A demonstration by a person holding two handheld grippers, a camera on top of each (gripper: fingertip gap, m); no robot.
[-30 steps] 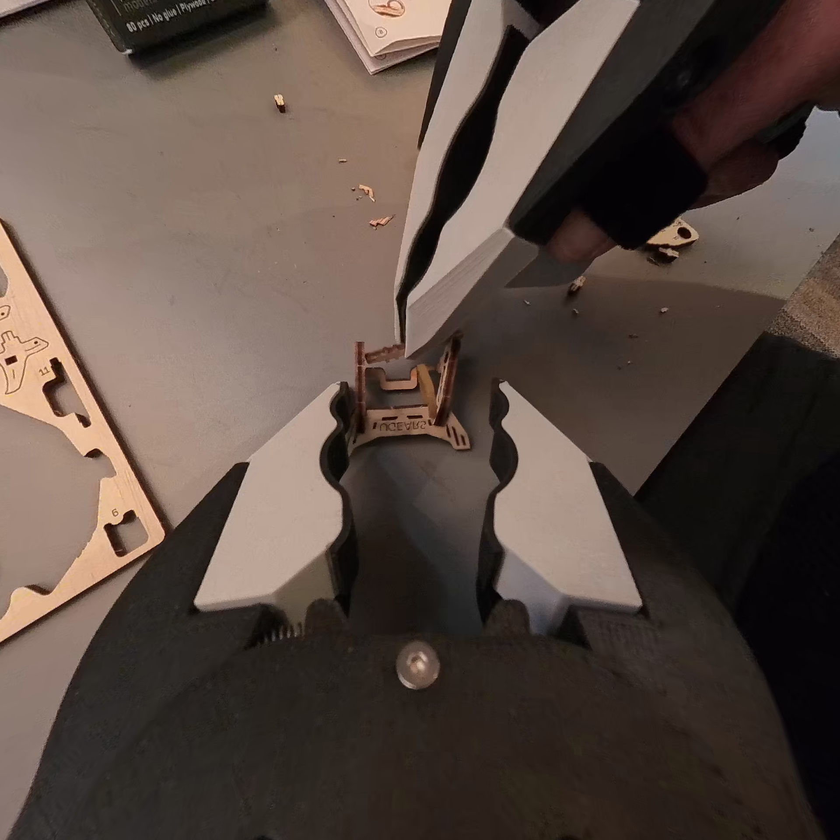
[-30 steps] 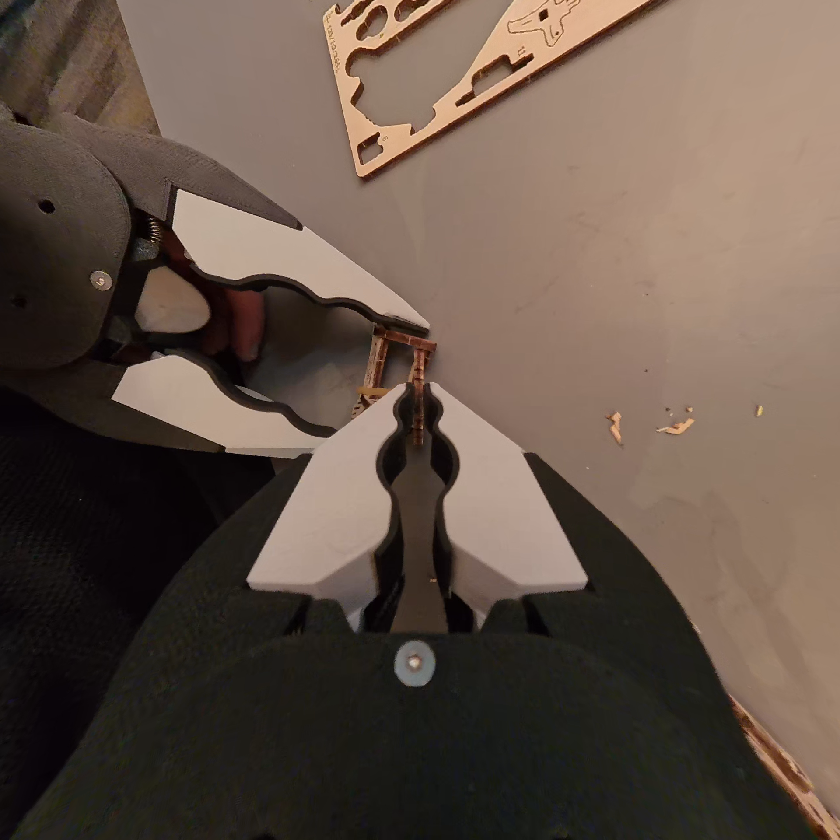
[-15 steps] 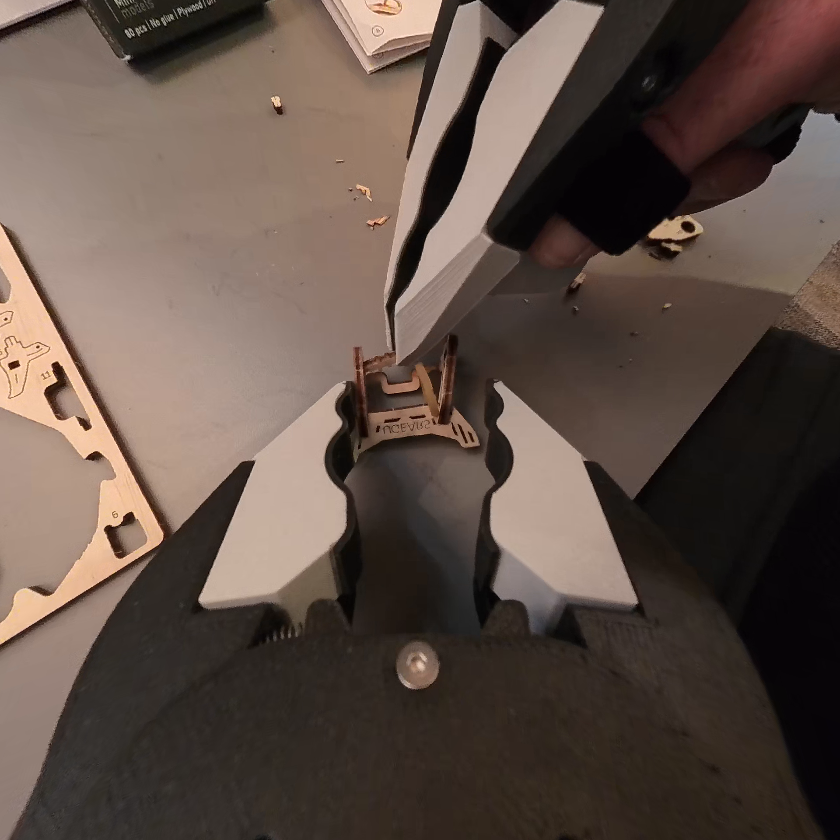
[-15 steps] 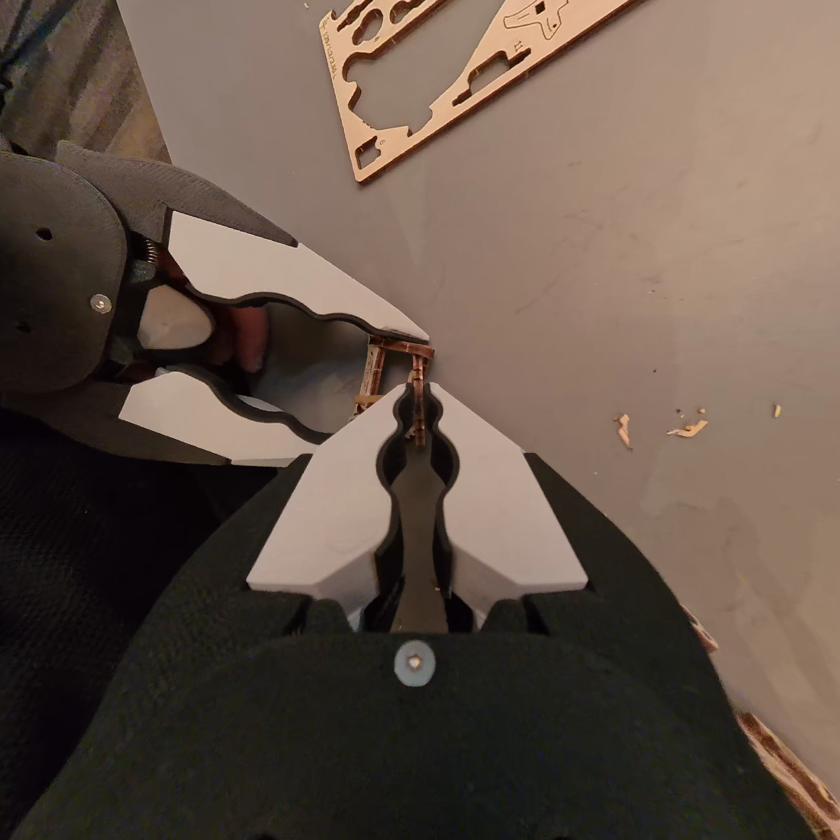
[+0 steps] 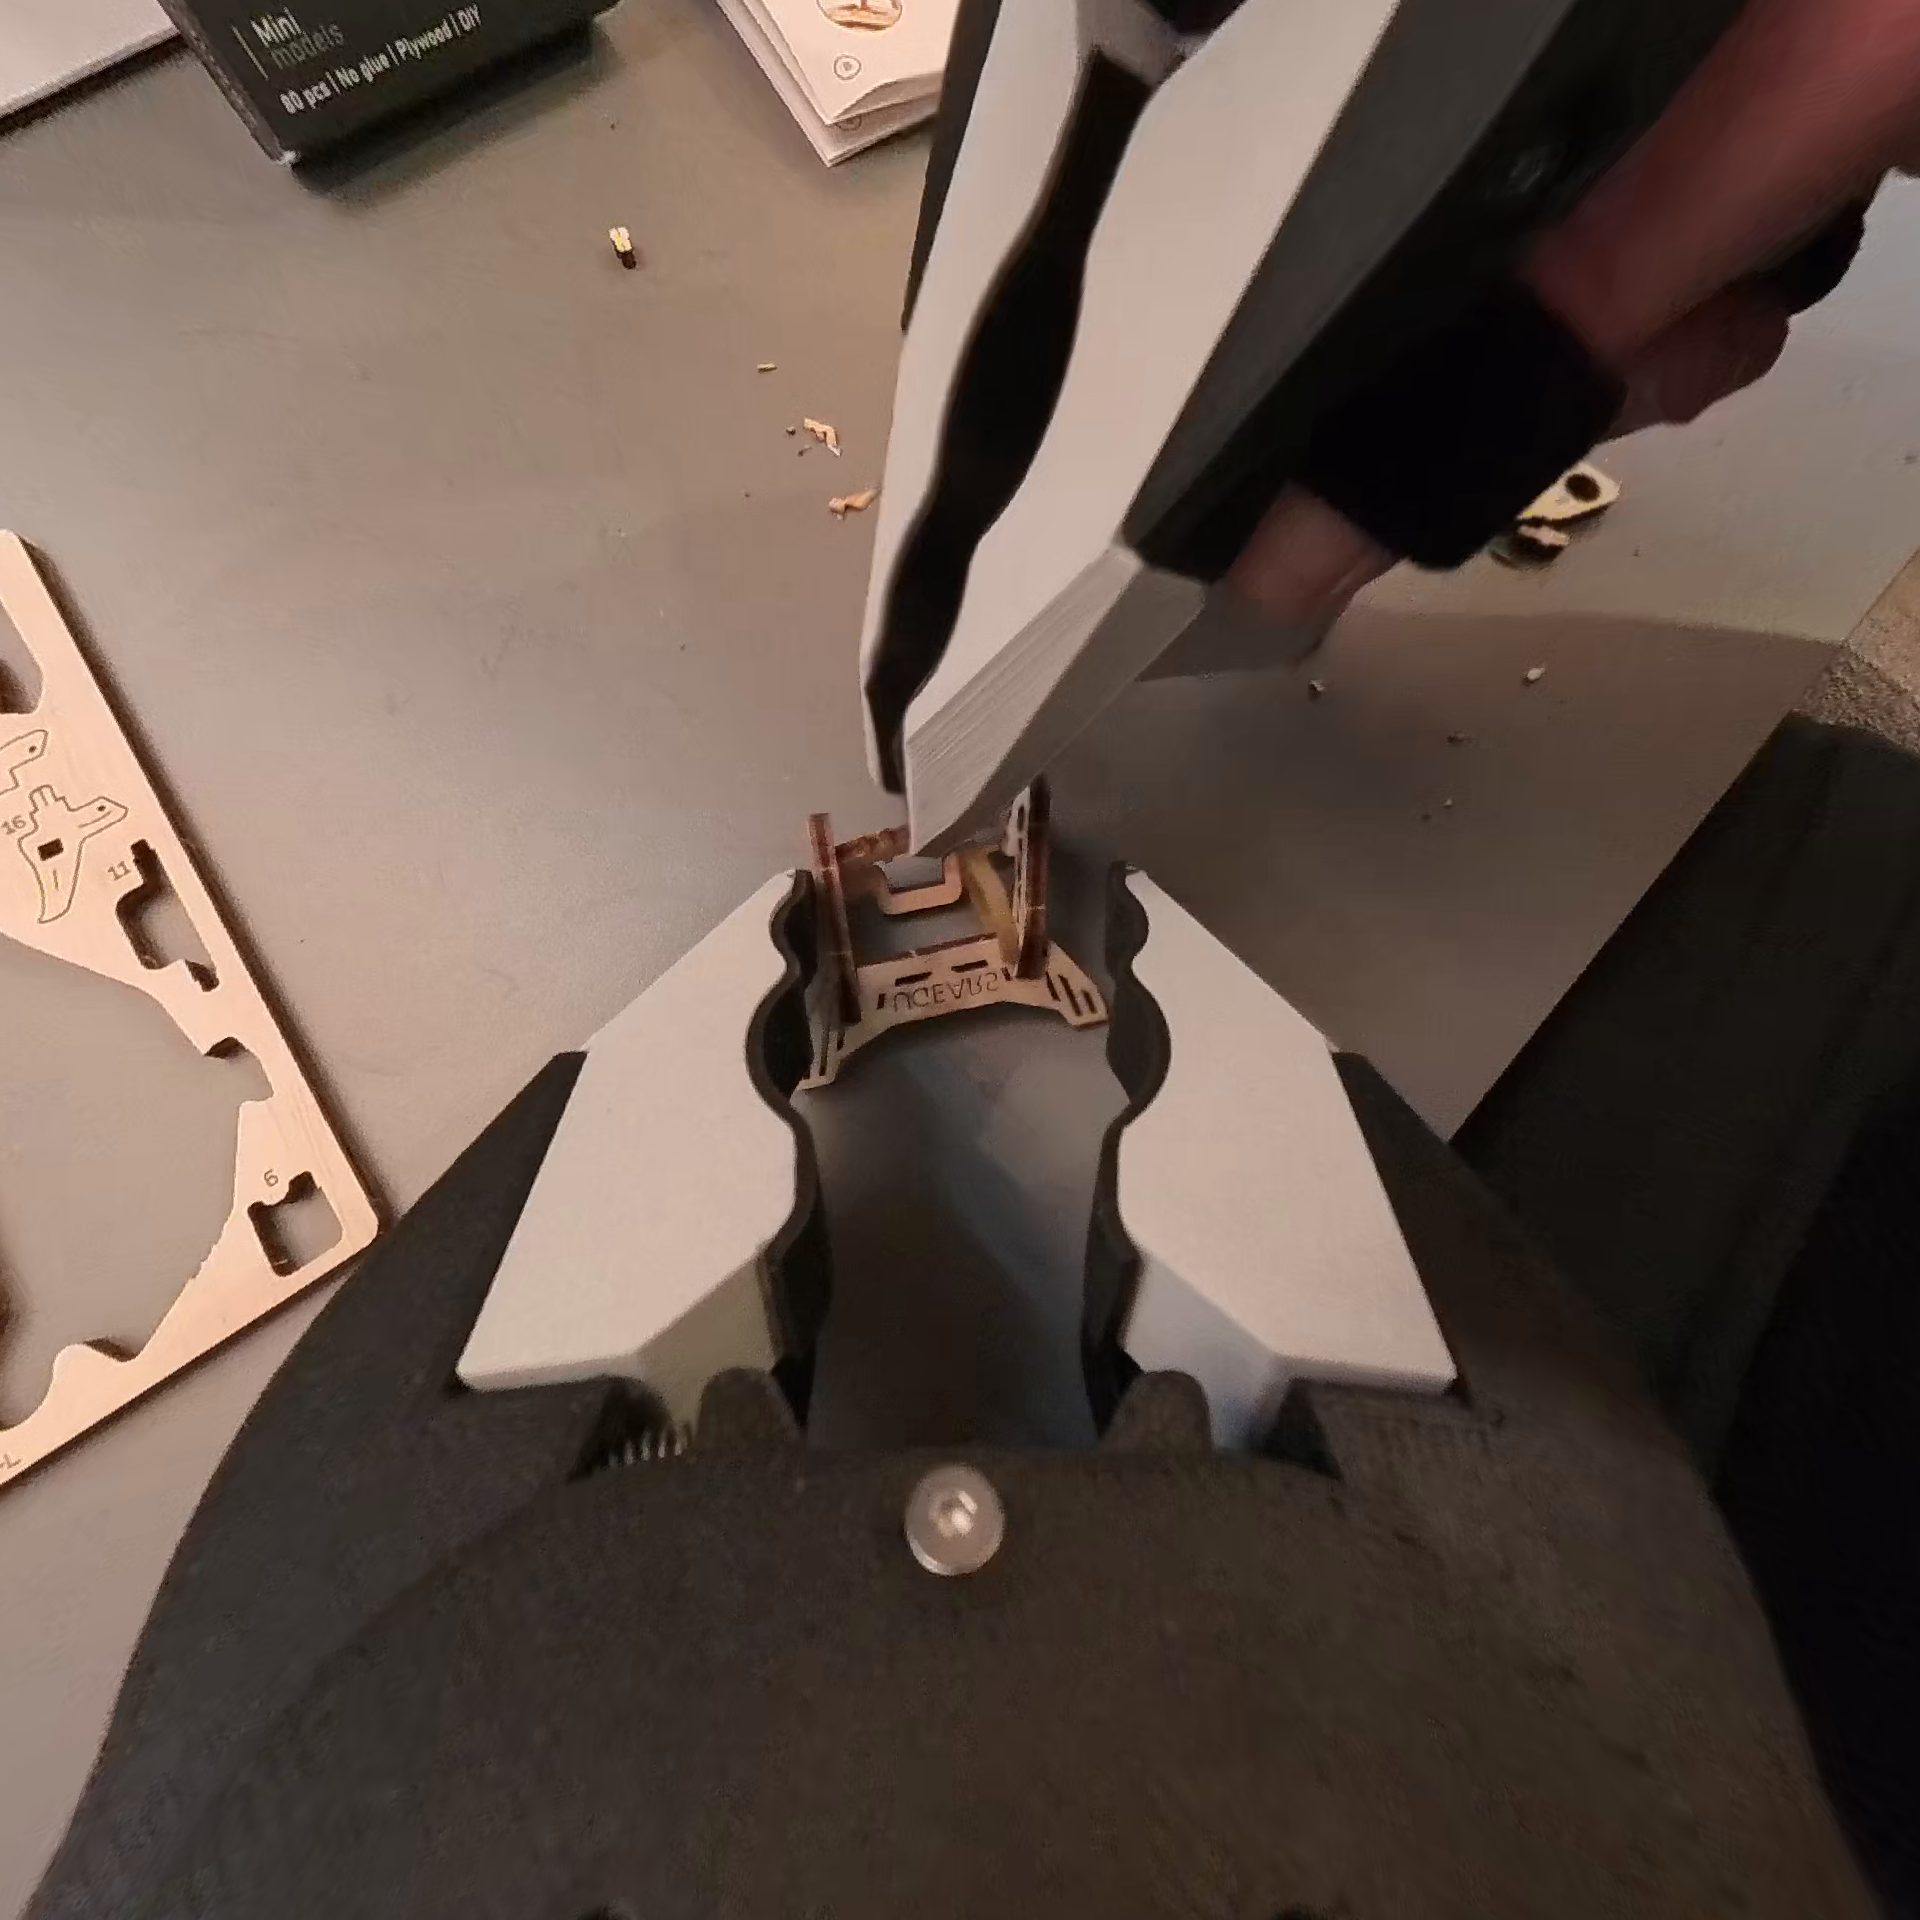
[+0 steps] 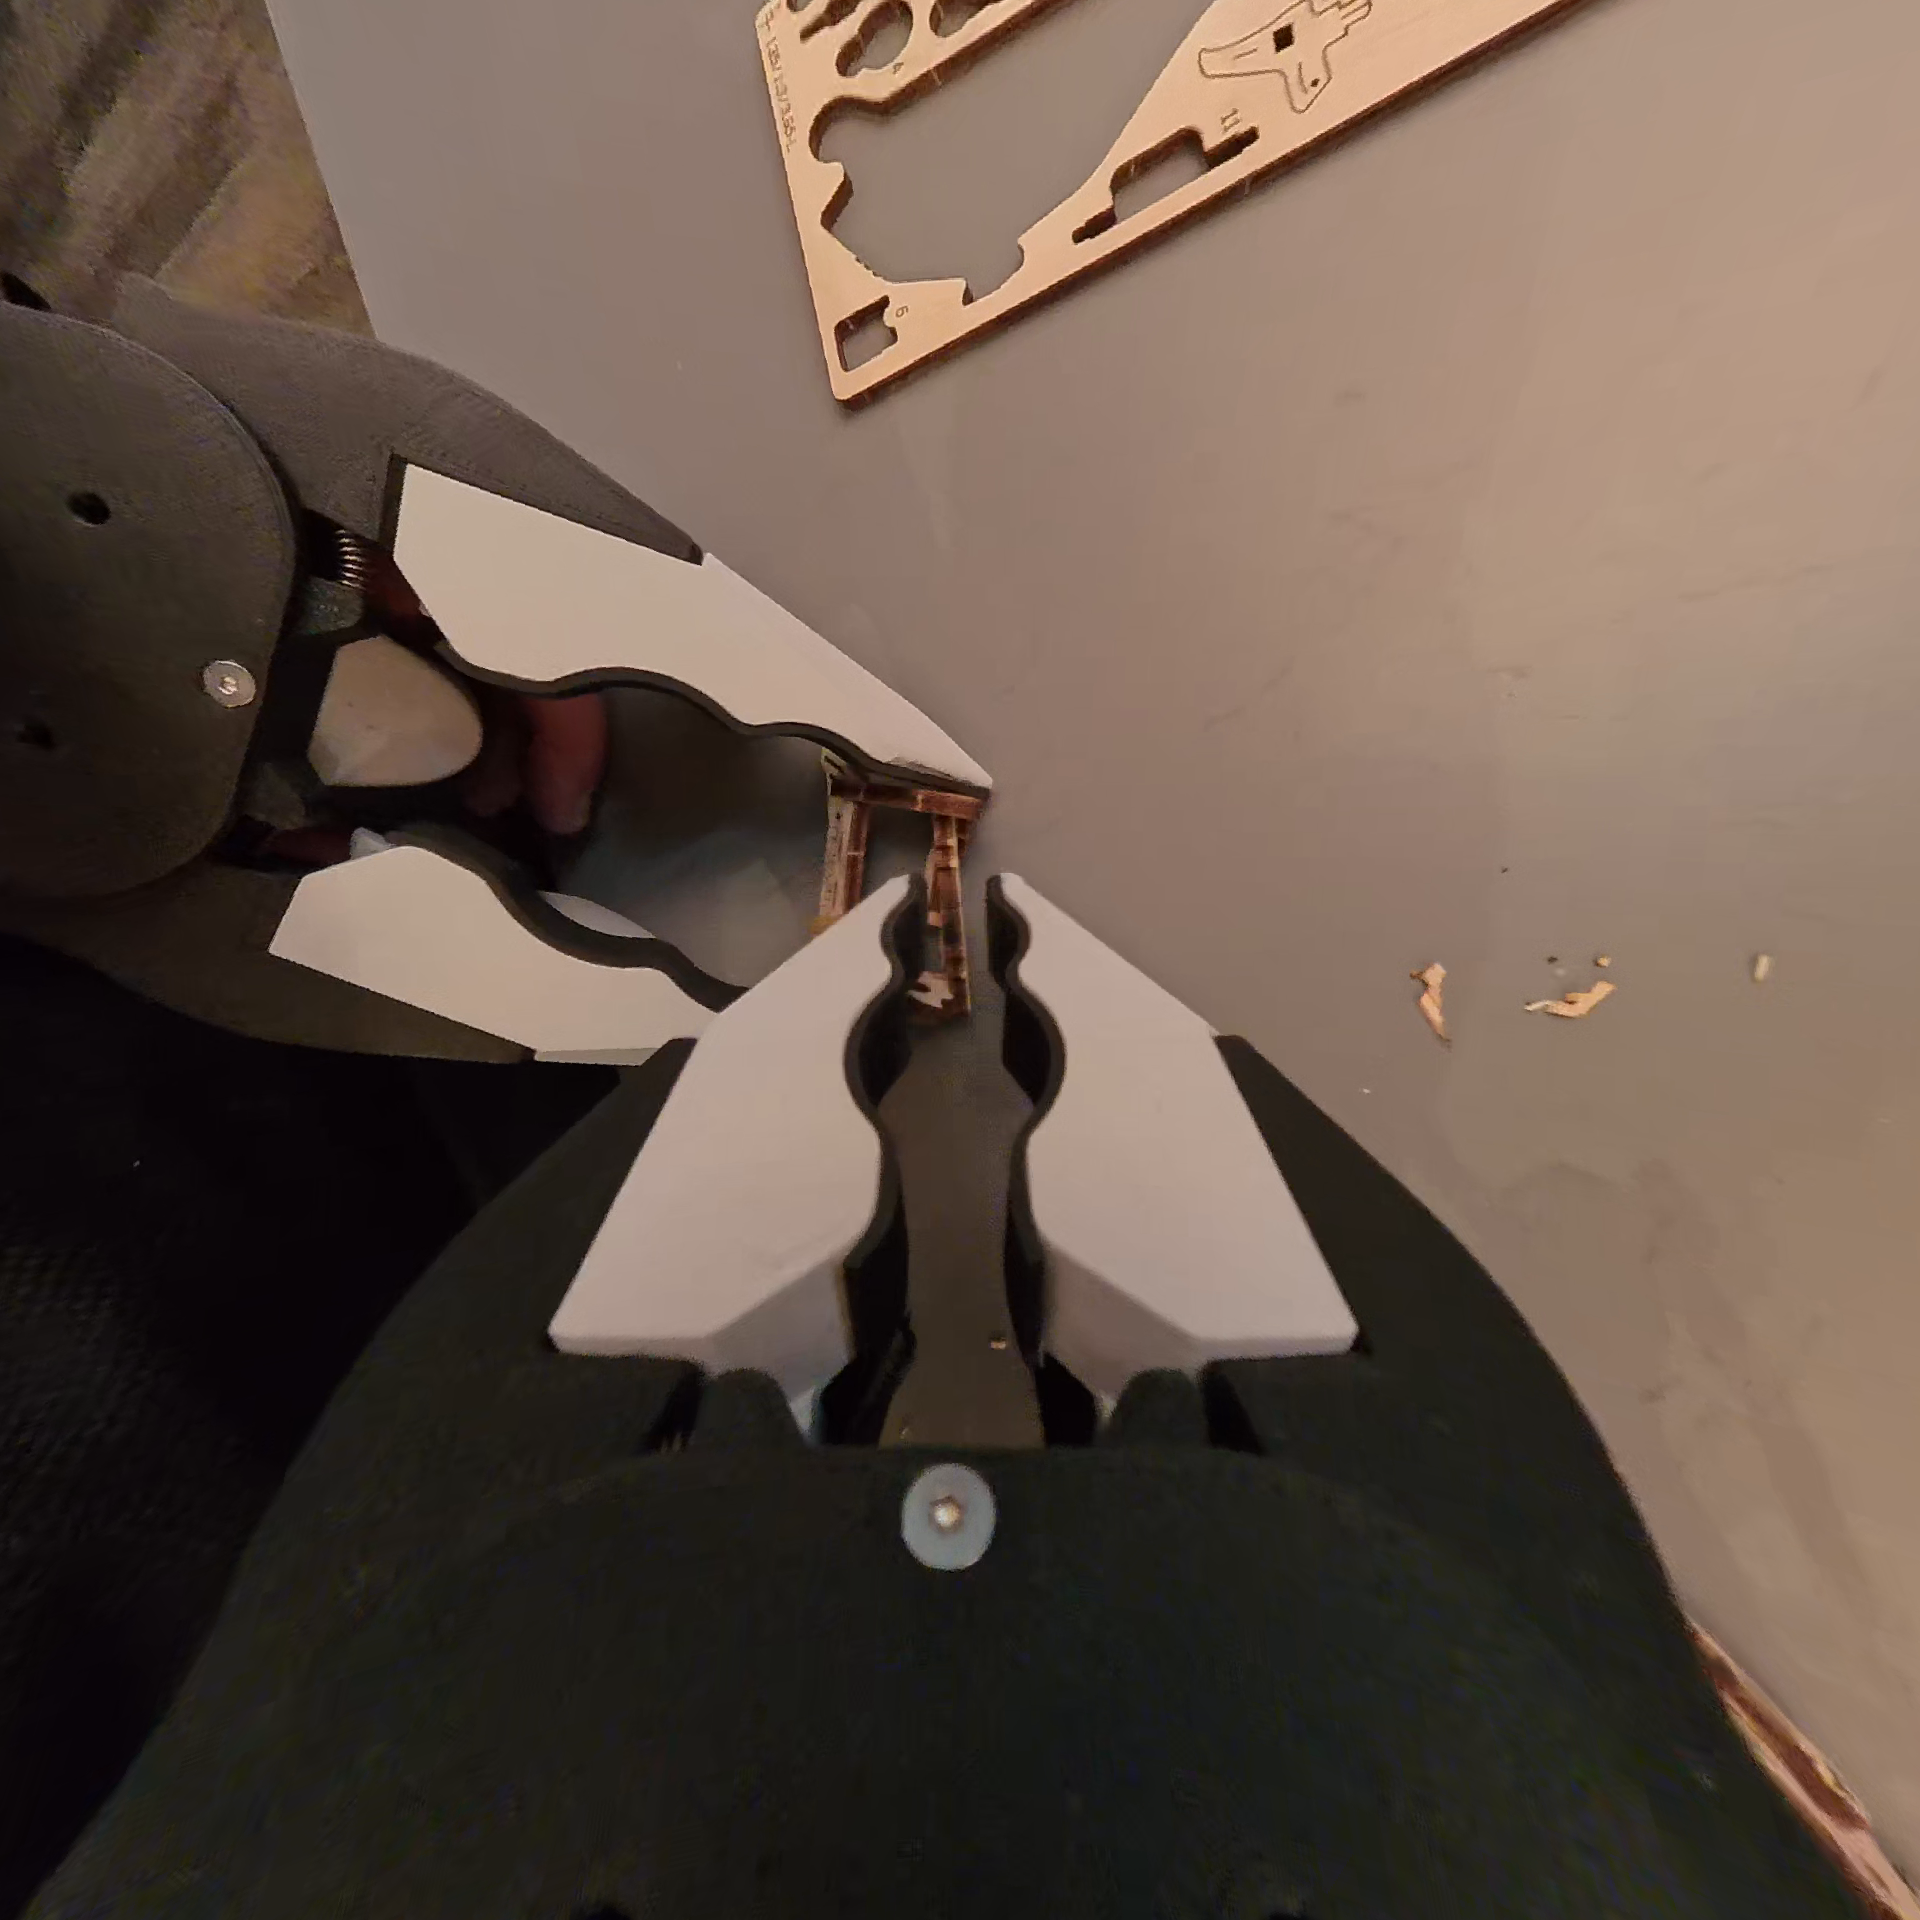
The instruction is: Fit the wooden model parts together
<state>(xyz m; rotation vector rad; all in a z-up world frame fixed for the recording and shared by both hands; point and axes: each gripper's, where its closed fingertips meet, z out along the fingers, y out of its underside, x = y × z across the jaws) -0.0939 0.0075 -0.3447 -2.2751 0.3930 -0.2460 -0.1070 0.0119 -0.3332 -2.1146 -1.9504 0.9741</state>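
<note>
**A:** So, left wrist view first: the left gripper (image 5: 951, 935) with the grey wedge fingers and black wavy pads is sitting with its jaws set wide on the small half-built plywood model (image 5: 940, 951). The left pad is touching the model's left upright; whether the right pad is touching the base, I can't tell. The model is standing on the grey tabletop (image 5: 416, 468). The right gripper (image 5: 896, 800) is coming down from above, tips right at a little notched wooden crosspiece (image 5: 871, 842) on top.

**B:** Anything else lying around?

**A:** A punched-out pale plywood parts sheet (image 5: 135, 1029) on the left, a black box (image 5: 395, 62) and a white booklet (image 5: 852, 73) at the far edge, plus wood crumbs (image 5: 831, 436).

**B:** And the right wrist view?

**A:** There the right gripper (image 6: 951, 899) is showing its jaws slightly apart, the crosspiece (image 6: 943, 914) sitting in the gap, against the left pad only. The left gripper (image 6: 852, 894) is reaching in from the left, straddling the model (image 6: 862, 842).
</note>
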